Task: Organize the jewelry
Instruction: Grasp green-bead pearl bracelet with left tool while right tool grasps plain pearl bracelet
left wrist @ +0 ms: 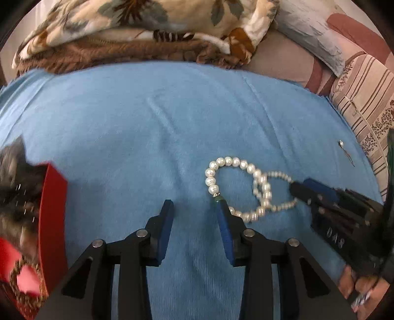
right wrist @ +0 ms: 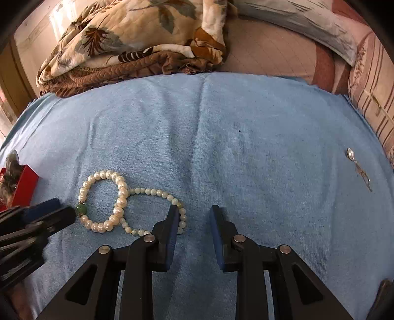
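A white pearl bracelet (left wrist: 234, 162) with a green bead lies on the blue cloth (left wrist: 160, 123), overlapping a smaller pale-bead bracelet (left wrist: 280, 175). My left gripper (left wrist: 194, 209) is open, its right finger beside the green bead. In the right wrist view the pearl bracelet (right wrist: 103, 175), its green bead (right wrist: 81, 209) and the pale-bead bracelet (right wrist: 157, 191) lie left of my open right gripper (right wrist: 194, 213), whose left finger touches the pale beads. A small silver earring (right wrist: 350, 153) lies far right; it also shows in the left wrist view (left wrist: 341, 143). A red jewelry box (left wrist: 53, 209) stands at the left.
A folded floral quilt (right wrist: 128, 37) lies beyond the cloth's far edge. A pillow (right wrist: 307, 22) and striped bedding (right wrist: 369, 93) are at the right. The red box (right wrist: 22, 184) sits at the cloth's left edge.
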### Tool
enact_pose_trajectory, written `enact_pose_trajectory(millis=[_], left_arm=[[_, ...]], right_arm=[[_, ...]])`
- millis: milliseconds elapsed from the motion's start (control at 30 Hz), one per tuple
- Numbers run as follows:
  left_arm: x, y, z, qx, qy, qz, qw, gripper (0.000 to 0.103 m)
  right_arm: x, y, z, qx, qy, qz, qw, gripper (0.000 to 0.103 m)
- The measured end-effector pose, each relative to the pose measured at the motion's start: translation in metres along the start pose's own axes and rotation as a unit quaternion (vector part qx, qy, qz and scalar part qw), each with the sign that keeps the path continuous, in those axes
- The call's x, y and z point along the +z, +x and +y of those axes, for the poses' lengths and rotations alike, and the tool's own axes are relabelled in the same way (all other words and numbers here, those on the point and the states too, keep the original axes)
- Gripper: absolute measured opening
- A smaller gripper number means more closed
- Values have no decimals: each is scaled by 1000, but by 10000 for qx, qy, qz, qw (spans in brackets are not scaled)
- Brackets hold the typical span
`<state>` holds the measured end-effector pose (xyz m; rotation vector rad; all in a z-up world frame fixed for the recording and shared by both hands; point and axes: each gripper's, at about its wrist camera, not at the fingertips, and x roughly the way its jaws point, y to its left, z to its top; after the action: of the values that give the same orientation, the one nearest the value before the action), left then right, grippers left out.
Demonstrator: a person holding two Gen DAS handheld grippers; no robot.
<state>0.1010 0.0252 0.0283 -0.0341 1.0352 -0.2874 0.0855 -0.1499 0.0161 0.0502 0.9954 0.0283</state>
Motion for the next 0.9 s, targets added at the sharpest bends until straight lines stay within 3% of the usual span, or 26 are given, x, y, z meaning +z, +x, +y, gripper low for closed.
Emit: enact_pose_trajectory(millis=[233,433,600,700,733,767,833,900], left_arm=[[12,11,-8,-43,85,-83,9999,35],[14,-1,0,-508,-321,-177,9980,35],[14,13,-20,-440,42,-33,9990,35],[16,19,-30,-171,232,-119,9995,35],[16,19,-33,-58,287,-144,9995,29],[15,18,-34,39,346,-164,9993,12],[14,16,-34,79,405,-157,9990,11],[13,7,-31,112,300,-140,9994,11]], right_arm=[[-3,1,3,-20,-43,-101,9999,26],[-3,2,2,45,42,-180,9998,27],[-4,1,2,54,57,-223,9997,27],[-4,2,4,20,14,-244,9997,28],[-4,2,5,6,-28,-258,9997,27],[-4,1,8,21,-100,-264,9996,24],[-4,0,10,197,-128,-252,9994,7],[-3,-4,12,411,-89,-275,9987,7]])
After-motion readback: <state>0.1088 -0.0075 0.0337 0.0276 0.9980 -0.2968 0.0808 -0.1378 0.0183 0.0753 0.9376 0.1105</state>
